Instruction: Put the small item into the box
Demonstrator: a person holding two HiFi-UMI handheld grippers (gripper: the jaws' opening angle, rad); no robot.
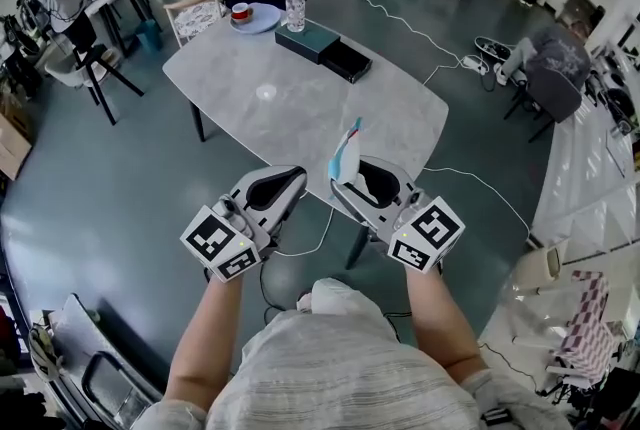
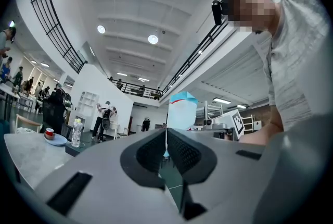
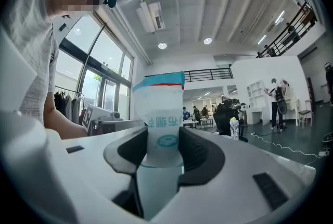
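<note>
My right gripper (image 1: pixel 350 180) is shut on a small white packet with a blue top (image 1: pixel 345 153), held upright above the table's near edge. In the right gripper view the packet (image 3: pixel 161 113) stands between the two dark pads (image 3: pixel 195 155). Beside it on the left, my left gripper (image 1: pixel 290 176) is shut with nothing in it. Its jaws meet in the left gripper view (image 2: pixel 166 139), where the packet (image 2: pixel 182 111) shows behind them. A dark teal box (image 1: pixel 307 40) with a black part (image 1: pixel 347 61) next to it lies at the far side of the grey table (image 1: pixel 300 108).
A bottle (image 1: pixel 295 5) and a blue plate (image 1: pixel 262 21) with a red cup (image 1: pixel 241 12) stand behind the box. A chair (image 1: pixel 195 16) is at the table's far left corner. Cables (image 1: pixel 400 18) run over the floor; people sit and stand around.
</note>
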